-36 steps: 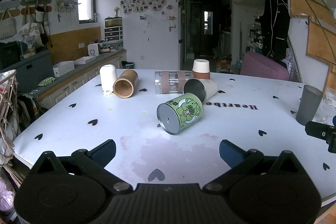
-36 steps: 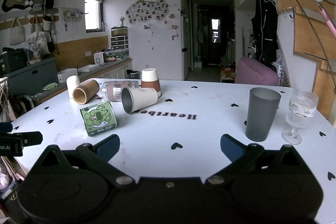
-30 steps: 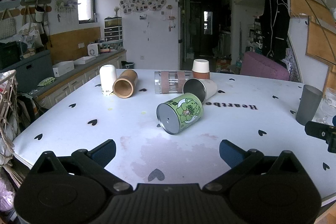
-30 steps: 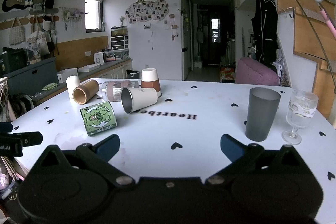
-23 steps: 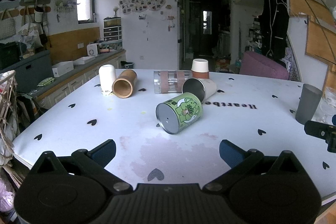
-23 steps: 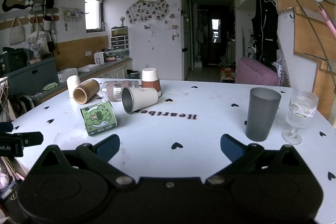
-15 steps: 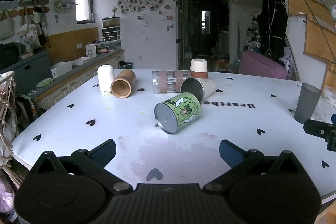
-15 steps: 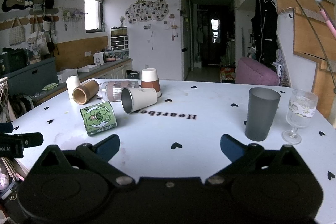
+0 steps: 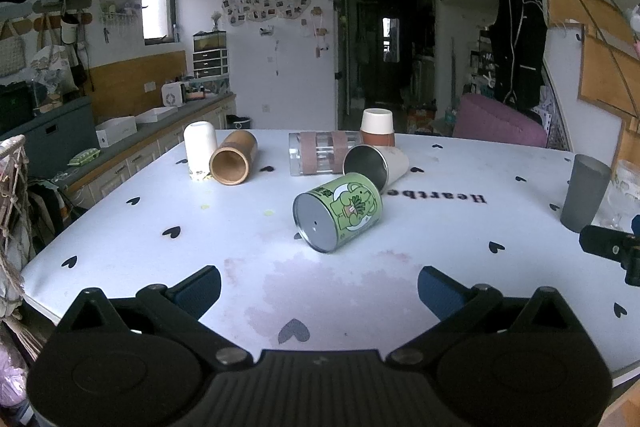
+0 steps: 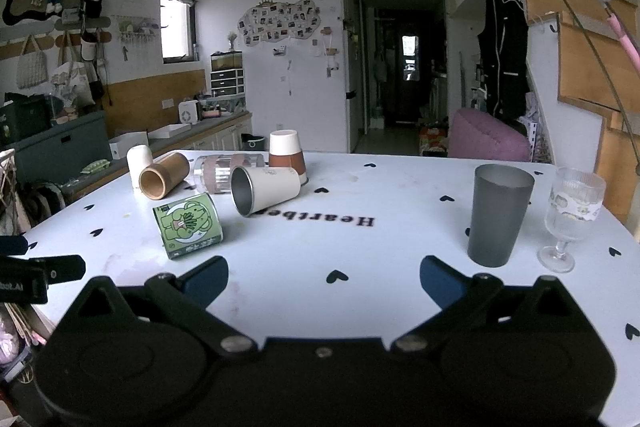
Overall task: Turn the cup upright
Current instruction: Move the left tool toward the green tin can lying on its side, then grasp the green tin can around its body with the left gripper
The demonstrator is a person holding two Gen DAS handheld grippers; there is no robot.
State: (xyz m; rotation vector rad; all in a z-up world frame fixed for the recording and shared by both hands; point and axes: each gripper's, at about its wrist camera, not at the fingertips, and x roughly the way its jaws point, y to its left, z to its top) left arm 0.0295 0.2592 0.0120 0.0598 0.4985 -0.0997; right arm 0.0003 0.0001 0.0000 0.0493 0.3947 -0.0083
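A green cartoon cup [image 9: 340,213] lies on its side on the white table [image 9: 160,211], its base toward my left gripper [image 9: 319,285], which is open and empty just short of it. It also shows in the right wrist view [image 10: 187,226]. Behind it lie a white cup with a steel inside [image 9: 376,167], a clear cup with brown bands [image 9: 320,157] and a bamboo cup [image 9: 234,163]. A white cup [image 9: 199,155] and a white-and-brown cup [image 9: 377,127] stand upside down. My right gripper [image 10: 323,277] is open and empty over the table's middle.
A grey tumbler [image 10: 498,215] and a stemmed glass [image 10: 570,217] stand upright at the right. The table's near edge lies under both grippers. A counter [image 9: 132,143] runs along the left wall and a pink seat [image 9: 496,127] sits beyond the table.
The left gripper has drifted slightly, so the cups sit a little lower-left in its view. The right gripper has barely moved. Both stay open.
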